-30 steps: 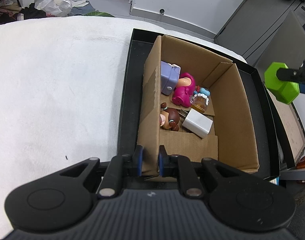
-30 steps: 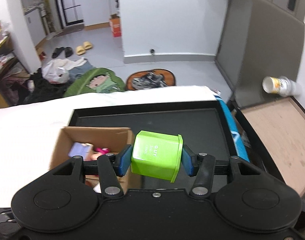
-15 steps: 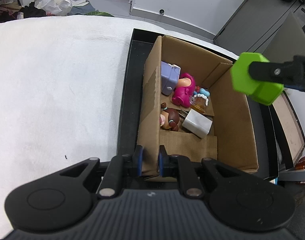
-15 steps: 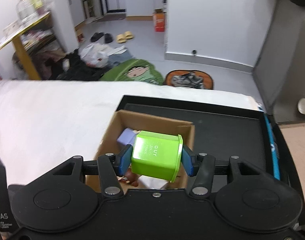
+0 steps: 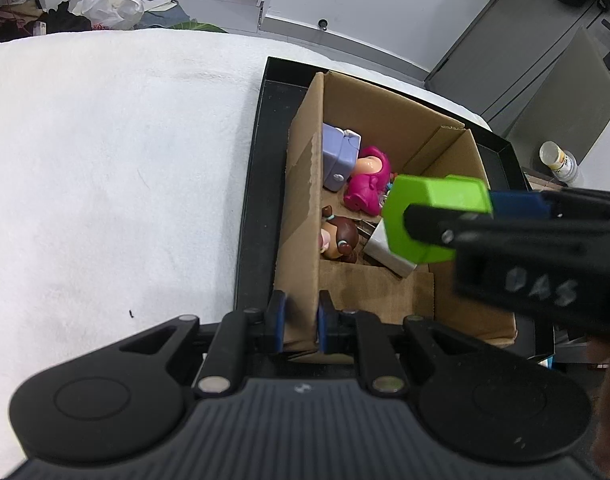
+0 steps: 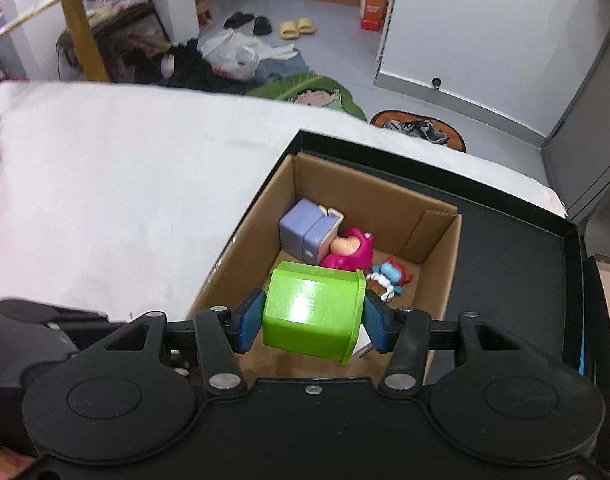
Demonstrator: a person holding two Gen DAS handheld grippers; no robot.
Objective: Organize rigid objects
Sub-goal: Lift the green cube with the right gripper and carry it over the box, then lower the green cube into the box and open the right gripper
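Two grips: my left gripper (image 5: 299,316) pinches the brown cardboard box (image 5: 305,184) wall; my right gripper (image 6: 311,318), part-open, clamps the green plastic tub (image 6: 311,310) above it; next, I'd release.

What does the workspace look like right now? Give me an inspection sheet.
Surface: white cloth; black tray on it.
Job's things: cardboard box in tray, holding purple block, pink toy, brown doll, blue-red toy, white cube; green tub above box.
Clutter: nothing seen on cloth.
Grippers: left gripper clamps box wall; right gripper grips tub.
Cables: nothing seen.
Surroundings: slippers, bags, shoes on floor.
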